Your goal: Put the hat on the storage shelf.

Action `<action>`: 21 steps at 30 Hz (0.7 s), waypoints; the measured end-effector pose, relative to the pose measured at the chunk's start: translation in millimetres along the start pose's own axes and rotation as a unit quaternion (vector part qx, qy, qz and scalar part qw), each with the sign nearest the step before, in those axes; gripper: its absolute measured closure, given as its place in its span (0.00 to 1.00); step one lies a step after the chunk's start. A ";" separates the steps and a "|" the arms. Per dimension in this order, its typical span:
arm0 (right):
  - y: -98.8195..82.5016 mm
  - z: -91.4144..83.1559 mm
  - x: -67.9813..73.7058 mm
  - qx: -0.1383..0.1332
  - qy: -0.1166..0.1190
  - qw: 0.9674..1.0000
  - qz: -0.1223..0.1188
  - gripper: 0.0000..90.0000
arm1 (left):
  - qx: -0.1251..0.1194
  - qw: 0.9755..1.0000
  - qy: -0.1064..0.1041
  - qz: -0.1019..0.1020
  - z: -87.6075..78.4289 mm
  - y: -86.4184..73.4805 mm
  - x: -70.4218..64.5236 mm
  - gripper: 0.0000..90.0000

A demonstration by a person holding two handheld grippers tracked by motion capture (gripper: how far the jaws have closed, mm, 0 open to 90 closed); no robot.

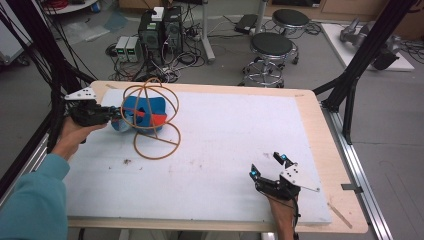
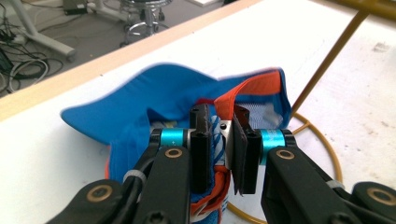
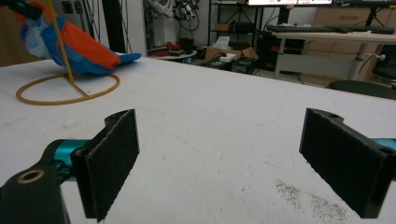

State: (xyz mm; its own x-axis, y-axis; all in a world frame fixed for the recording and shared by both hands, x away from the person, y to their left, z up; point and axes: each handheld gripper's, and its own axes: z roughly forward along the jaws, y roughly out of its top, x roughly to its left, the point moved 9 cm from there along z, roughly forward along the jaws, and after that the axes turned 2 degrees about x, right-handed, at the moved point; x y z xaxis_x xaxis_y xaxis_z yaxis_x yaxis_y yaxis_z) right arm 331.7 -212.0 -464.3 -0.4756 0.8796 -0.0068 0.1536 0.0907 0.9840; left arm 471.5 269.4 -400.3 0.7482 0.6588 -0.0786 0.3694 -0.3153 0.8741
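Note:
A blue cap with orange trim (image 1: 142, 111) hangs inside a golden wire stand (image 1: 155, 158) at the table's far left. My left gripper (image 1: 117, 114) reaches in from the left and is shut on the cap. In the left gripper view its pads (image 2: 219, 116) pinch the cap's (image 2: 163, 93) orange and blue rear edge, with the stand's rod (image 2: 332, 56) to the right. My right gripper (image 1: 268, 165) rests near the front right of the table, jaws wide apart and nothing between them (image 3: 224, 154). From there the cap (image 3: 79, 49) and the stand's base ring (image 3: 65, 101) lie far off at the upper left.
A white mat (image 1: 225, 140) covers the wooden table, with a few dark specks on it. Beyond the far edge stand two stools (image 1: 270, 50), computer boxes (image 1: 160, 30) and loose cables. Black frame posts (image 1: 360, 65) rise at the right.

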 end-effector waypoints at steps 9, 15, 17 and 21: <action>-0.1 -0.2 -0.2 0.001 0.001 1.000 0.002 0.12 | -0.001 1.000 0.003 0.000 -22.9 2.3 -13.8 0.89; -0.2 -0.2 -0.3 0.001 0.002 1.000 0.003 0.12 | -0.009 1.000 -0.001 -0.004 -39.3 -8.5 -25.6 0.89; -0.4 -0.2 -0.2 0.002 0.002 1.000 0.005 0.12 | -0.009 1.000 -0.001 -0.003 -41.4 -9.2 -26.7 0.89; -0.2 0.1 -0.5 0.002 0.000 1.000 0.004 0.12 | -0.029 1.000 -0.008 0.000 -53.8 -3.7 -38.4 0.89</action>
State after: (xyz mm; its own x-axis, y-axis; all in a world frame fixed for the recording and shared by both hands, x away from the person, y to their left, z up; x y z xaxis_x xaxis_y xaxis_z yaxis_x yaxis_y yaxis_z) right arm 332.0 -212.4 -464.6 -0.4752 0.8799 0.0012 0.1609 0.0856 0.9833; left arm 411.7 282.0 -374.7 0.7565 0.6482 -0.0865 0.3380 -0.2743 0.9003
